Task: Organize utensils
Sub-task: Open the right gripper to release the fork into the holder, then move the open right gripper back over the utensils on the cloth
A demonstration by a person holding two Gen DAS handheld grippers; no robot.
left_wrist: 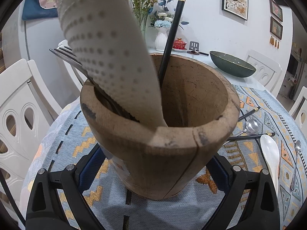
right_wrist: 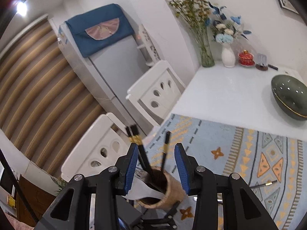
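Left gripper (left_wrist: 153, 172) clamps the wooden holder (left_wrist: 159, 134) around its lower body, steadying it on the patterned cloth (left_wrist: 249, 153). Right gripper (right_wrist: 156, 164) hangs above the holder, jaws parted, pressing nothing; chopsticks (right_wrist: 143, 159) stand between them inside the holder. Right of the holder: white ladle (left_wrist: 270, 157), metal spoons (left_wrist: 249, 127), more chopsticks. Those look light, stiff, slick; pinch mid-handle.
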